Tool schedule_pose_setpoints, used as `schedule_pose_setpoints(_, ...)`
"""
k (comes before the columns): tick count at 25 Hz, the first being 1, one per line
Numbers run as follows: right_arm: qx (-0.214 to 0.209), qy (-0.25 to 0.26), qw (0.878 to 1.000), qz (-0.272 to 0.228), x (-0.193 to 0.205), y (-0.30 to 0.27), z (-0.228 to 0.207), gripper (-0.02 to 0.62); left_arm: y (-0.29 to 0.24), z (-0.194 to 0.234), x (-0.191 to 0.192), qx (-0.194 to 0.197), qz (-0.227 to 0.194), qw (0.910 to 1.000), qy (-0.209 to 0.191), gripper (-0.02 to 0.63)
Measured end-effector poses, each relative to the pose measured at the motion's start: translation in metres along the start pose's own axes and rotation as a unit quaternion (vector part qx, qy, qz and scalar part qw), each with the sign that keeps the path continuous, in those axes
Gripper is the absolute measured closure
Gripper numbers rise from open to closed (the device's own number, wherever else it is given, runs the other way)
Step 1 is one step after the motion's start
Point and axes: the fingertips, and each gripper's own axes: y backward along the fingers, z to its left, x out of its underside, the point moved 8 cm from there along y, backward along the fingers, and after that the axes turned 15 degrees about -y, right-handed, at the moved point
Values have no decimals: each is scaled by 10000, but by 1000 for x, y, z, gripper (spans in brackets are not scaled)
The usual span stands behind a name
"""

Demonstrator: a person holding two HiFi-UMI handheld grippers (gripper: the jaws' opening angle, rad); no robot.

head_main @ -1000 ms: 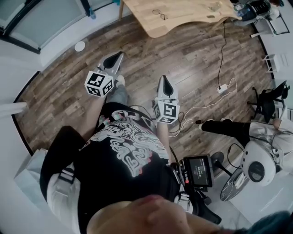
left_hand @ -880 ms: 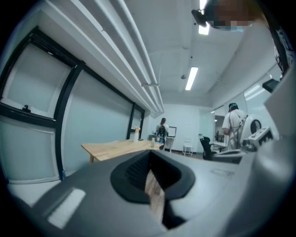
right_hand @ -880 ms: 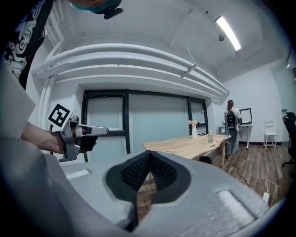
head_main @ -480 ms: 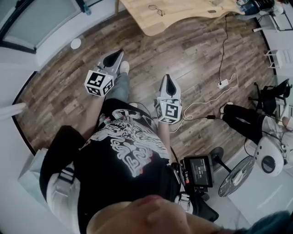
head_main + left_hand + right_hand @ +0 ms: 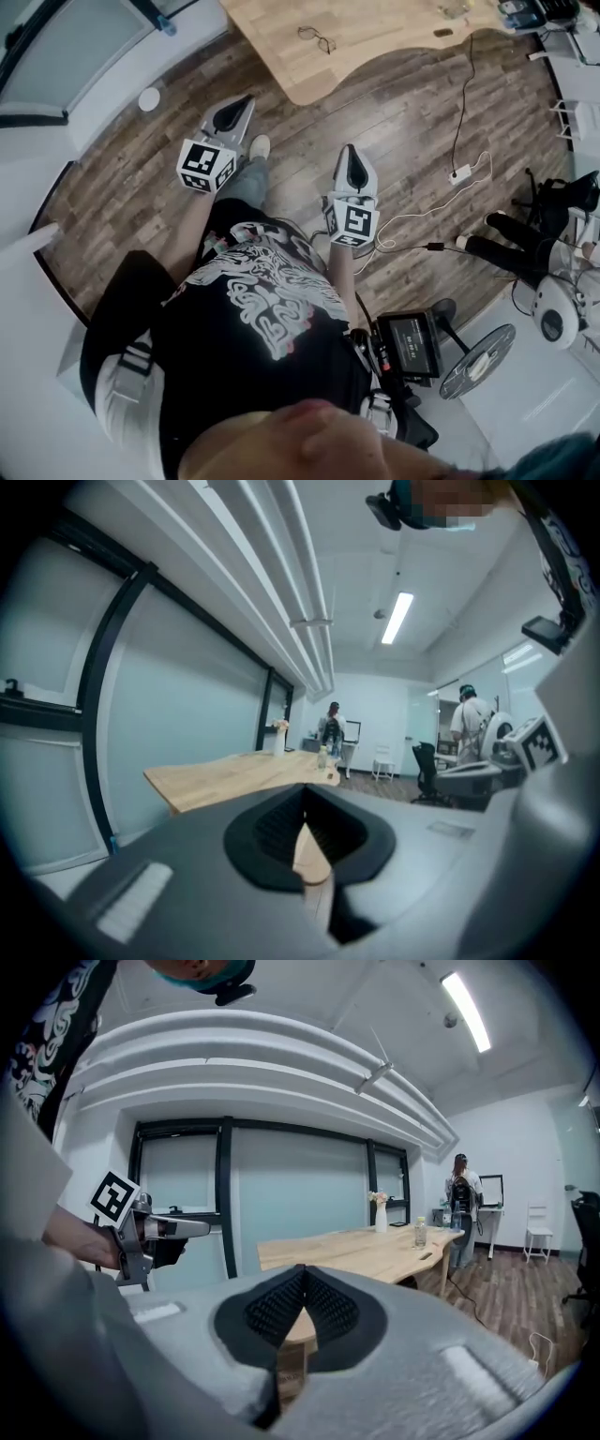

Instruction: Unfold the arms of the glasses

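The glasses [image 5: 317,38] lie with a thin dark frame on the light wooden table [image 5: 384,42] at the top of the head view, well ahead of both grippers. Whether their arms are folded is too small to tell. My left gripper [image 5: 243,105] is held over the wood floor with its jaws shut and nothing between them. My right gripper [image 5: 352,157] is also shut and empty, a little nearer to me. Both gripper views look along the shut jaws toward the table [image 5: 356,1246], where the glasses cannot be made out.
A white power strip with cables [image 5: 458,174] lies on the floor to the right. A seated person's legs [image 5: 502,248] and a white machine [image 5: 555,321] are at the right edge. A vase [image 5: 380,1213] and a bottle [image 5: 419,1232] stand on the table. A glass wall runs along the left.
The table and the glasses have slid lower in the head view, so they are nearer. Both grippers stay shut and have shifted slightly forward. The seated person's legs have moved to the right.
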Motion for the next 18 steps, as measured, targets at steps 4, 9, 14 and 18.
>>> schedule_pose_setpoints(4, 30, -60, 9999, 112, -16, -58, -4, 595, -44, 40, 0, 98, 132, 9998, -56, 617)
schedule_pose_setpoints(9, 22, -101, 9997, 243, -27, -123, -6, 595, -92, 85, 2, 193, 166, 9997, -47, 617)
schedule_pose_setpoints(14, -93, -176, 9992, 341, -44, -182, -4, 595, -134, 127, 3, 291, 162, 9994, 44, 617)
schedule_pose_setpoints(18, -224, -516, 9983, 157, -56, -212, -5, 596, -158, 150, 5, 433, 190, 9989, 68, 617)
